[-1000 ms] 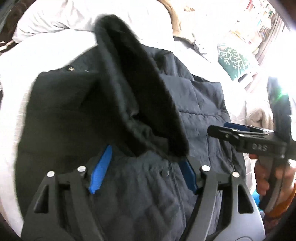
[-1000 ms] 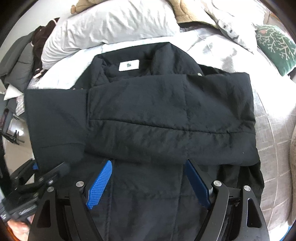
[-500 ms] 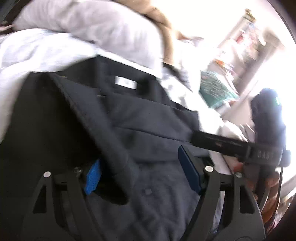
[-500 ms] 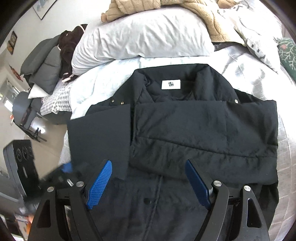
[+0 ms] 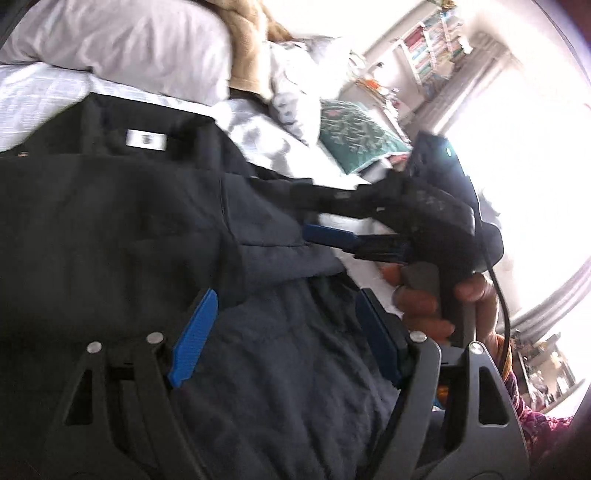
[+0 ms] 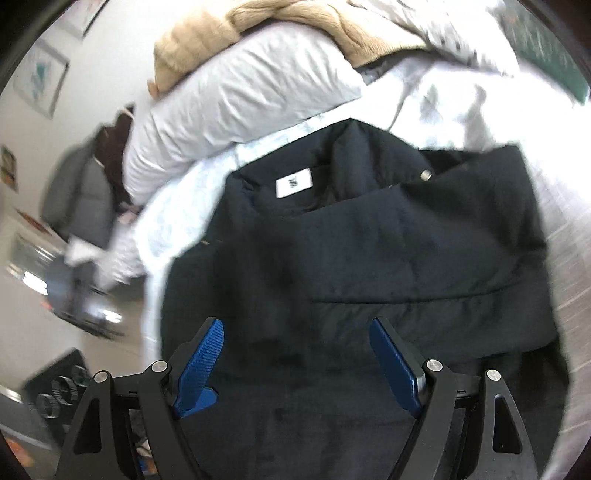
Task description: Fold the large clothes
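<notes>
Since a second ago the left sleeve, which my left gripper [image 5: 284, 332] was carrying up in the air, has been laid across the chest of the black padded jacket [image 6: 369, 266], and both wrist views have tipped up so that more of the pillows and room now shows. I see the jacket lying flat on a pale grey bed [image 6: 498, 122], front side up. Its long axis runs away from me — collar and white neck label [image 6: 294, 183] at the far end, pointing toward a large white pillow [image 6: 240, 99], hem toward me and under my grippers. Both sleeves are folded inward across the chest, lying crosswise to that axis. A silver snap [image 6: 427, 174] shows just right of the collar.

My left gripper hangs over the lower front of the jacket with its blue pads [image 5: 194, 338] well apart and nothing pinched between them. My right gripper [image 6: 295, 354] is likewise spread wide above the dark fabric, holding nothing. From the left wrist view I see the right gripper side-on, with the person's hand [image 5: 436, 302] wrapped around its handle. A tan fuzzy blanket [image 6: 295, 26] lies on top of the pillow — a green patterned cushion [image 5: 360, 138] sits further right.
</notes>
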Motion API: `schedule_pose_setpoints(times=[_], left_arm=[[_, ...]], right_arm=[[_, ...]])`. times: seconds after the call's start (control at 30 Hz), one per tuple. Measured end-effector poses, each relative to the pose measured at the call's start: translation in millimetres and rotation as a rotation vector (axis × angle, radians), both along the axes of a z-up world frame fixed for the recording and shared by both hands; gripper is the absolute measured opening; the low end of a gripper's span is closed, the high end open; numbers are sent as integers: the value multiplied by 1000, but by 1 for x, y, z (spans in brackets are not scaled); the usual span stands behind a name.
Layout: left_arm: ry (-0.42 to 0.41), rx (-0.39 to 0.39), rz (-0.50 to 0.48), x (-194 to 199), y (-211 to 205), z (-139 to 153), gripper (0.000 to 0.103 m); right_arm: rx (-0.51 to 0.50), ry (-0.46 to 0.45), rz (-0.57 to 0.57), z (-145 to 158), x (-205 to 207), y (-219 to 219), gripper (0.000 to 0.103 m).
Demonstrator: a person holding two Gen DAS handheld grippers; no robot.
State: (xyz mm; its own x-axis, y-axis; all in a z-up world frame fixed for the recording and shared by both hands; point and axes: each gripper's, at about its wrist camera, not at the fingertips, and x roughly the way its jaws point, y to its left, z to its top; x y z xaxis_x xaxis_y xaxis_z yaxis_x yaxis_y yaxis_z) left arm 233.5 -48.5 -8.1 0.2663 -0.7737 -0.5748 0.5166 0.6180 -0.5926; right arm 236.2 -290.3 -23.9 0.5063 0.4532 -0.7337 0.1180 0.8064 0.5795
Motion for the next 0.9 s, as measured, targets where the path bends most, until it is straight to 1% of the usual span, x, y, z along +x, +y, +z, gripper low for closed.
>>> schedule_pose_setpoints(times=[0.03, 0.07, 0.13, 0.2, 0.27, 0.33, 0.37, 0.4, 0.43, 0.47, 0.5, 0.53, 0.57, 0.63, 0.7, 0.73, 0.8, 0.9], left_arm=[[-6, 24, 30, 2, 7, -1, 77], [-18, 65, 74, 4, 15, -1, 77], [-44, 150, 163, 8, 32, -3, 77], [-58, 240, 268, 12, 56, -7, 78], [-46, 313, 376, 19, 77, -17, 78], [-27, 353, 475, 27, 98, -24, 78], [-23, 364, 512, 30, 106, -27, 78], [-20, 372, 544, 34, 114, -32, 78], [-19, 380, 576, 35, 122, -33, 78], [-19, 387, 609, 38, 130, -35, 78], [-21, 390, 633, 40, 137, -35, 78], [-28, 407, 678, 43, 145, -33, 78], [-41, 419, 711, 46, 145, -33, 78], [-66, 396, 749, 48, 155, -30, 75], [-77, 352, 769, 47, 162, -28, 65], [-78, 332, 766, 50, 161, -30, 62], [-68, 310, 747, 56, 155, -38, 50], [-30, 306, 676, 67, 138, -56, 39]], right_arm=[[48, -2, -6, -4, 2, -5, 83], [82, 0, -12, -8, 3, -10, 83], [123, 6, -28, -17, 7, -15, 83], [127, 26, -35, -31, 14, -15, 83], [115, 62, -11, -48, 25, -7, 82], [136, 100, 31, -66, 35, 2, 73], [142, 118, 50, -72, 39, 8, 69], [136, 133, 66, -79, 43, 16, 64], [77, 144, 73, -84, 46, 25, 54], [22, 143, 83, -85, 48, 32, 47], [-30, 136, 97, -85, 49, 39, 28], [-75, 104, 109, -78, 49, 45, 7], [-83, 64, 119, -68, 47, 47, 7], [-100, -29, 123, -39, 42, 47, 7], [-157, -128, 122, -5, 31, 43, 7], [-177, -156, 118, 6, 27, 40, 7], [-207, -190, 110, 18, 20, 28, 7], [-236, -194, 105, 17, 16, 16, 7]])
